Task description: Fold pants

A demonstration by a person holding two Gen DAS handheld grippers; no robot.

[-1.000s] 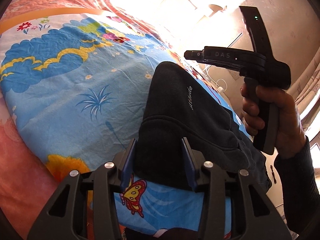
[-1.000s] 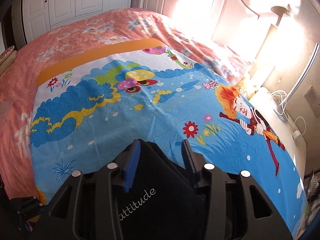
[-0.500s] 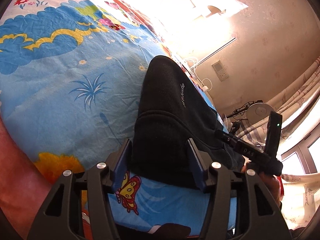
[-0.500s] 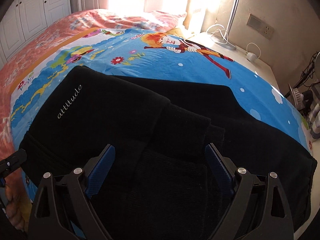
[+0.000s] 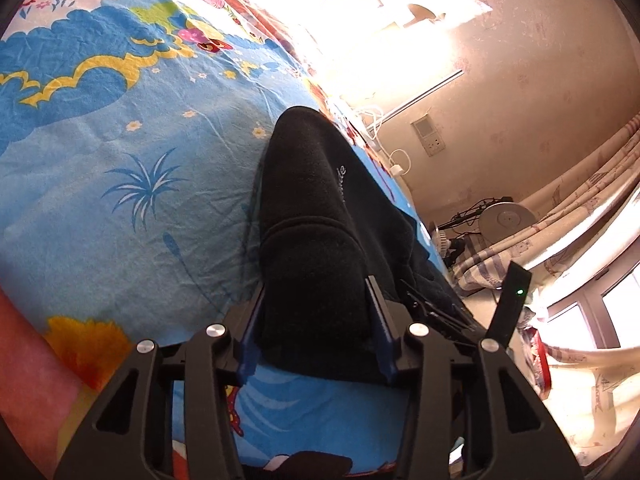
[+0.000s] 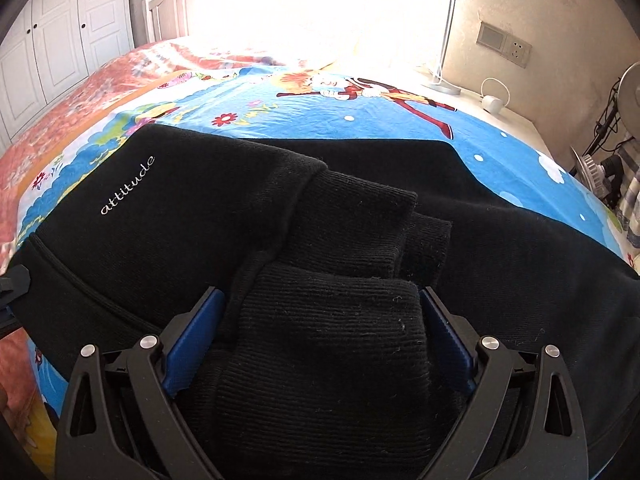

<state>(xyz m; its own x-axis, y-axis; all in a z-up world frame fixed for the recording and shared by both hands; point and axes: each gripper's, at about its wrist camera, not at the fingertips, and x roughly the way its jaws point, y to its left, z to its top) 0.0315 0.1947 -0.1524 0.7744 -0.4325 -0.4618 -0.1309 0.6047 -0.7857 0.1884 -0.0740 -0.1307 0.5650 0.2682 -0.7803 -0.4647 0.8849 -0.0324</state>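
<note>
Black pants (image 5: 316,200) lie folded on the bed, with the white word "attitude" (image 6: 128,186) on the top layer. My left gripper (image 5: 316,286) is at the near waistband corner; its jaws are closing and the pads press the thick fabric from both sides. My right gripper (image 6: 320,292) points down at the ribbed cuffs (image 6: 332,320), which are laid over the pants. Its jaws are opening wide, and a cuff lies between them without being pinched. In the left wrist view, the right gripper's black body with a green light (image 5: 514,300) sits close on the right.
A blue cartoon sheet (image 5: 120,160) lies over an orange floral duvet (image 6: 80,92). A bedside table holds a lamp base and a charger (image 6: 492,102). A fan (image 5: 504,220) and curtains (image 5: 580,200) stand beyond the bed's right edge, and white wardrobe doors (image 6: 60,40) are at the back left.
The right gripper came down from above the sheet onto the cuffs and spread its jaws wider. In the left wrist view it sank from upper right to low beside the left gripper, which stayed on the waistband.
</note>
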